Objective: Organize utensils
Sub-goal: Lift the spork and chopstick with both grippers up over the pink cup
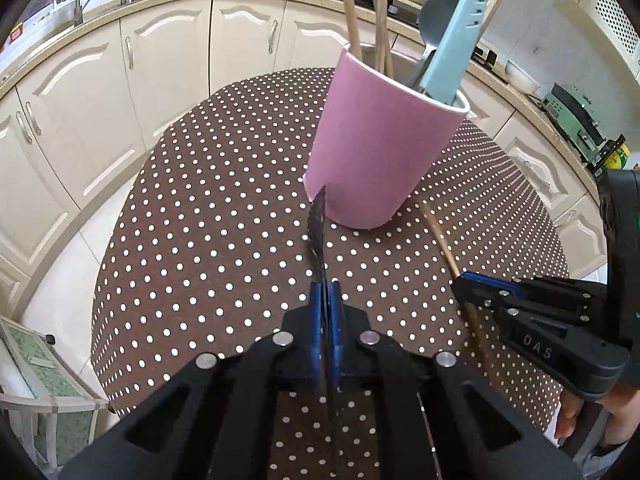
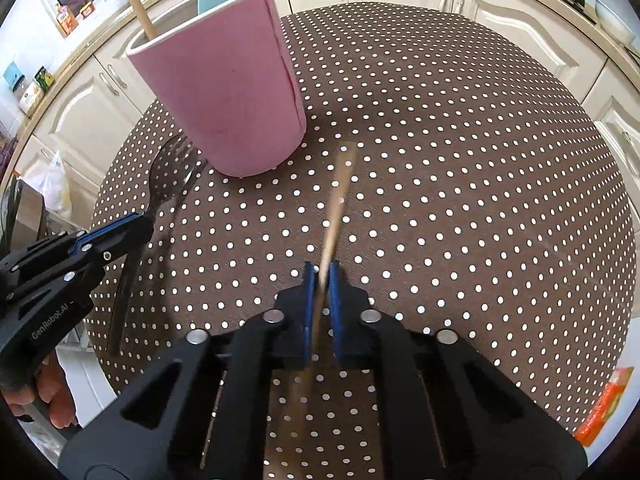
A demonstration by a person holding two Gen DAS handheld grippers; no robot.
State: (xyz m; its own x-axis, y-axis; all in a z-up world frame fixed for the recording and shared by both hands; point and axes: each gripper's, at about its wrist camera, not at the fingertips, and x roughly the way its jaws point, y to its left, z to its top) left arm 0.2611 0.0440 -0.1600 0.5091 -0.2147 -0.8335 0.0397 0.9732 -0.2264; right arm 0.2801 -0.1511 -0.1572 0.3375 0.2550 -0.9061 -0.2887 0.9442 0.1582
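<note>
- Your left hand-held gripper [image 1: 325, 286] is clamped on a dark spoon [image 2: 168, 178], whose bowl lies just ahead of it, beside the cup's base.
- Your right hand-held gripper [image 2: 320, 276] is clamped on a wooden stick [image 2: 339, 196] that points forward over the dotted surface [image 2: 460, 168].
- A pink cup [image 1: 376, 148] holding more utensils stands ahead, between both.
</note>
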